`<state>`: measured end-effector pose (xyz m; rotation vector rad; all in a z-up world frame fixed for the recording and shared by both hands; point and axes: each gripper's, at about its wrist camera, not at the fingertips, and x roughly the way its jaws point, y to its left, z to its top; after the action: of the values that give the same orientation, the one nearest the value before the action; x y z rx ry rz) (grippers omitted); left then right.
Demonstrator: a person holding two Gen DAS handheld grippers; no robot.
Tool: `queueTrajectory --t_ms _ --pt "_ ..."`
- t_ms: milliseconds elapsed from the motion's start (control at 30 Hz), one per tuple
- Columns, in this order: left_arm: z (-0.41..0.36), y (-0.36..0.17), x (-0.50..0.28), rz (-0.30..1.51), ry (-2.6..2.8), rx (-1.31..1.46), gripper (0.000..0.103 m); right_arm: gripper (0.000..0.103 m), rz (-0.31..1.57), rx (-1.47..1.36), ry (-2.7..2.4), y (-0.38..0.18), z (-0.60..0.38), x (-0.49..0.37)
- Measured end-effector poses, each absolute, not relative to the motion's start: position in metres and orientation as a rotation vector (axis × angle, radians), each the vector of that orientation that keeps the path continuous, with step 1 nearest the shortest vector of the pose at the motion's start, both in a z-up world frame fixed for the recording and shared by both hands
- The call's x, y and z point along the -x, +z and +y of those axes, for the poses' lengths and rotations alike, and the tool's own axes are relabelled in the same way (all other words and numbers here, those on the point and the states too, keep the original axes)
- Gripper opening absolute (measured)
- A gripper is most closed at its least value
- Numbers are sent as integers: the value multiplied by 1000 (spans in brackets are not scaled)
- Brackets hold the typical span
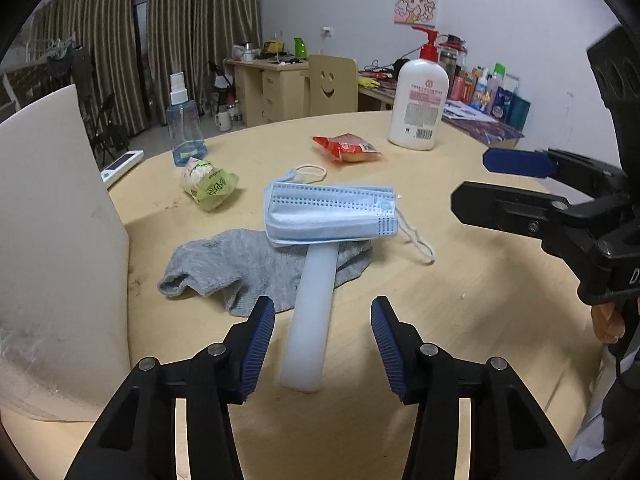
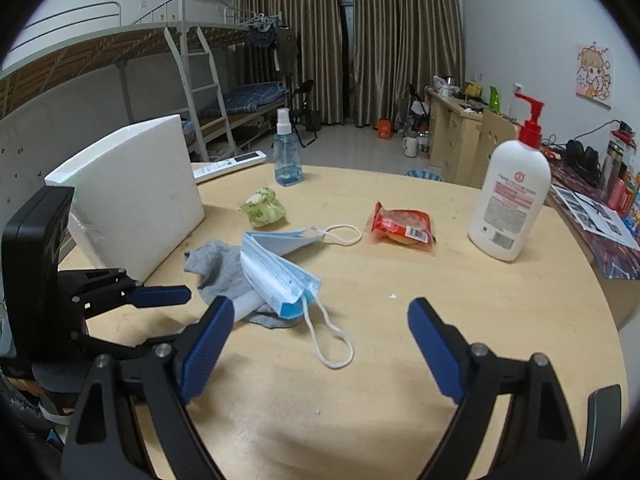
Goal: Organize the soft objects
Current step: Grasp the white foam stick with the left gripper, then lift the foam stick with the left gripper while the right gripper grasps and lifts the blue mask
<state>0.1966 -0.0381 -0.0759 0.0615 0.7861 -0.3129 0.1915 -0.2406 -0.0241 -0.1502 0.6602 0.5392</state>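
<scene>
A folded blue face mask [image 1: 330, 216] lies on a grey sock [image 1: 224, 268] and across the far end of a white translucent bar [image 1: 310, 320] on the round wooden table [image 1: 440, 300]. My left gripper [image 1: 323, 316] is open, its jaws either side of the bar's near end, holding nothing. My right gripper [image 2: 320, 320] is open and empty, just short of the mask [image 2: 276, 276] and its ear loop [image 2: 332, 340]. The sock [image 2: 220, 268] shows under the mask. The right gripper also shows at the right of the left wrist view [image 1: 480, 182].
A white foam board [image 1: 52, 240] stands at the table's left edge. A green wrapped packet [image 1: 208, 184], a red snack packet [image 1: 346, 148], a blue spray bottle [image 1: 184, 124] and a white pump bottle [image 1: 420, 100] stand farther back. A remote [image 2: 230, 166] lies beyond the board.
</scene>
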Motion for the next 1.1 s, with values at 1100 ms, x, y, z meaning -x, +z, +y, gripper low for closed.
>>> queueTrajectory --t_ms 1100 --pt "-39 -76 -195 777 -297 -114 11 91 708 193 559 -37 -222 -213"
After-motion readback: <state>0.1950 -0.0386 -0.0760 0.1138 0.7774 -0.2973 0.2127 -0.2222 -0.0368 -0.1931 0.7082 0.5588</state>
